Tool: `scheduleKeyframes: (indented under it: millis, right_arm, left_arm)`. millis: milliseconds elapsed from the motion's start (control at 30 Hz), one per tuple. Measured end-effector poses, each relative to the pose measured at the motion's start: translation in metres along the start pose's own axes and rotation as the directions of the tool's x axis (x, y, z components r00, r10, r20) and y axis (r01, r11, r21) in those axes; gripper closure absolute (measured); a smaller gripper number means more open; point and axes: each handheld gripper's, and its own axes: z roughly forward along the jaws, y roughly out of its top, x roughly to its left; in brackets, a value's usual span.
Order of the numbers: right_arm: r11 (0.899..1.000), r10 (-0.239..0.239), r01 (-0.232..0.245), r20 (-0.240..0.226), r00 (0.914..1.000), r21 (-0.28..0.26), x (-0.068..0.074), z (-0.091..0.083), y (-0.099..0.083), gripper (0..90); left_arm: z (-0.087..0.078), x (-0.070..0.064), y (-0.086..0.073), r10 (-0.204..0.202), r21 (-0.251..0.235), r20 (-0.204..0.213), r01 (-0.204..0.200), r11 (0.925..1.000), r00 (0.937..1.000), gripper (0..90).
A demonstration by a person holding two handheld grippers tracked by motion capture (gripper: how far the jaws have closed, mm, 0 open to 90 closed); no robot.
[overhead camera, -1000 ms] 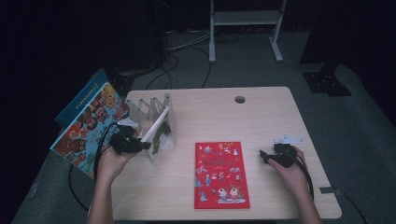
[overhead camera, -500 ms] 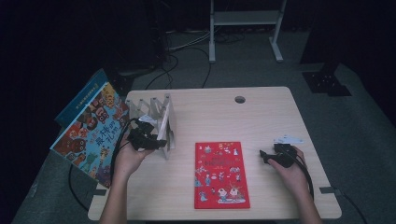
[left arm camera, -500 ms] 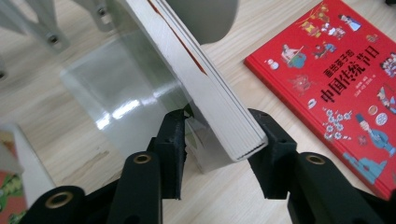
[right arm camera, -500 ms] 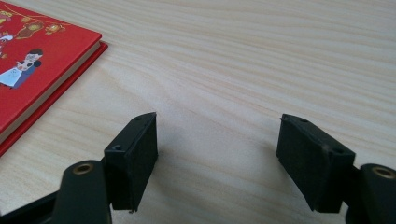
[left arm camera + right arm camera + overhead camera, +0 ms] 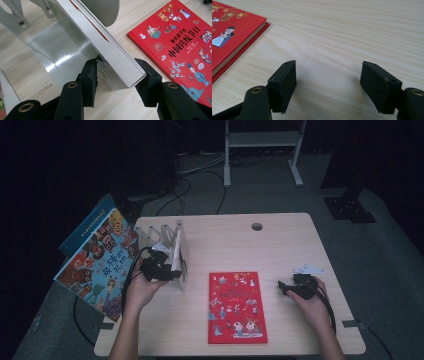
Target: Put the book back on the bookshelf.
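Between the left gripper's (image 5: 116,75) jaws stands a white book (image 5: 110,52), tilted in the rack (image 5: 172,237); the jaws flank its lower corner, spread, not clamped. Right of those jaws lies a red book (image 5: 180,42) on the counter (image 5: 280,245). Beyond it, the right gripper's (image 5: 328,82) jaws gape over bare wood.

Pale wood tabletop (image 5: 280,245): clear book rack (image 5: 165,237) at 10 o'clock, red book (image 5: 236,306) flat at 6 o'clock.
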Motion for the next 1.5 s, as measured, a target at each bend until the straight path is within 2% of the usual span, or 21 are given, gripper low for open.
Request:
scheduleKeyframes:
  millis: [33,167,267,467,533,700,800,1167,1233,1300,1500]
  right_arm:
    - [1.000,0.000,0.000,0.000,1.0000,0.000,0.000,0.000,0.000,28.0]
    - [1.000,0.000,0.000,0.000,1.0000,0.000,0.000,0.000,0.000,28.0]
    - [1.000,-0.001,0.001,0.000,1.0000,0.000,0.000,0.000,0.000,28.0]
    - [1.000,-0.004,0.004,-0.006,1.0000,0.001,0.000,0.000,0.000,28.0]
    - [1.000,-0.013,0.013,-0.011,0.9999,0.000,0.001,-0.001,-0.001,28.8]
    - [0.998,-0.070,0.070,-0.003,0.9976,0.001,0.009,-0.003,0.001,32.6]
    - [0.995,-0.096,0.096,-0.003,0.9954,0.006,0.015,-0.006,0.004,32.9]
    - [0.993,-0.117,0.116,-0.055,0.9916,-0.033,0.034,-0.018,0.015,32.7]
    - [0.992,-0.122,0.120,-0.069,0.9901,-0.033,0.039,-0.017,0.017,32.4]
    - [0.993,-0.115,0.112,-0.101,0.9883,-0.034,0.043,-0.016,0.018,32.1]
    - [0.991,-0.131,0.130,-0.128,0.9830,-0.015,0.055,-0.009,0.023,31.5]
  left_arm:
    - [-0.002,0.001,-0.001,0.000,-0.008,0.009,0.000,1.0000,1.0000,53.5]
    - [-0.010,0.000,-0.006,0.008,-0.024,-0.007,-0.008,0.9997,0.9999,48.4]
    - [-0.014,-0.001,-0.012,0.012,-0.040,-0.005,-0.012,0.9991,0.9999,44.9]
    - [-0.018,-0.008,-0.026,0.028,-0.071,0.025,-0.027,0.9971,0.9993,39.2]
    - [-0.020,-0.012,-0.030,0.033,-0.078,0.032,-0.030,0.9965,0.9990,38.1]
    - [-0.021,-0.020,-0.038,0.058,-0.074,0.057,-0.053,0.9958,0.9967,35.5]
    - [-0.019,-0.026,-0.042,0.072,-0.082,0.084,-0.065,0.9945,0.9939,34.8]
    - [-0.007,-0.044,-0.048,0.108,-0.075,0.139,-0.098,0.9923,0.9844,31.7]
    - [-0.003,-0.048,-0.047,0.127,-0.070,0.147,-0.118,0.9906,0.9810,31.1]
    - [0.004,-0.052,-0.044,0.144,-0.069,0.157,-0.135,0.9885,0.9771,29.0]
    - [0.024,-0.065,-0.036,0.185,-0.070,0.178,-0.175,0.9821,0.9665,23.4]
